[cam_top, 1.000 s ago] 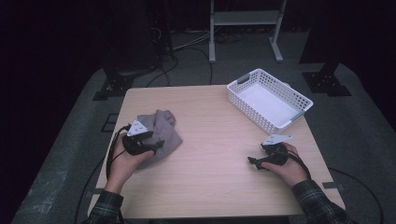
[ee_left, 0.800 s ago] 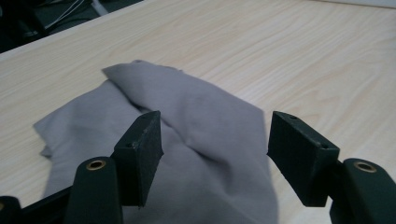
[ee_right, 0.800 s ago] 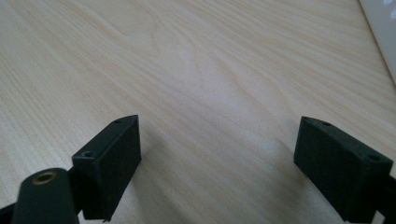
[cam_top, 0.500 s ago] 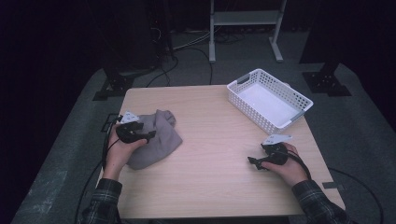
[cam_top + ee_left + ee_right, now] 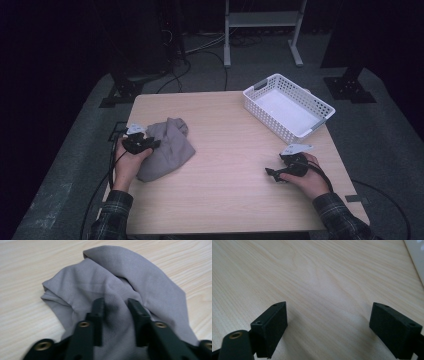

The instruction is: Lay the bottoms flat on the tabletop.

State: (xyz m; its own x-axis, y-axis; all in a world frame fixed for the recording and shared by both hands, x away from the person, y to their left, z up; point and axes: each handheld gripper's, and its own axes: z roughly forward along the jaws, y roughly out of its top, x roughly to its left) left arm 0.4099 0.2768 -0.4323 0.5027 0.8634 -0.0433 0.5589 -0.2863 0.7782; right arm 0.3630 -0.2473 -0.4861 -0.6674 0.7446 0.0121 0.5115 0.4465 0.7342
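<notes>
Your left gripper [image 5: 150, 144] is at the left side of the wooden table [image 5: 230, 200], and its tips are already on the grey cloth [image 5: 167, 150]. The cloth lies crumpled directly in front of this gripper and spreads away from it to the right and toward you. In the left gripper view the jaws have just been closing, and a raised fold of the cloth [image 5: 117, 297] sits between them; the pads [image 5: 98, 312] press into this fold from both sides, so the gripper is clamped on the cloth.

Your right gripper [image 5: 274, 173] rests low over the bare table near your right edge, well apart from the cloth. Its jaws stand wide apart, with only wood between them. The white plastic basket [image 5: 320, 107] stands beyond this gripper, at the far right corner.
</notes>
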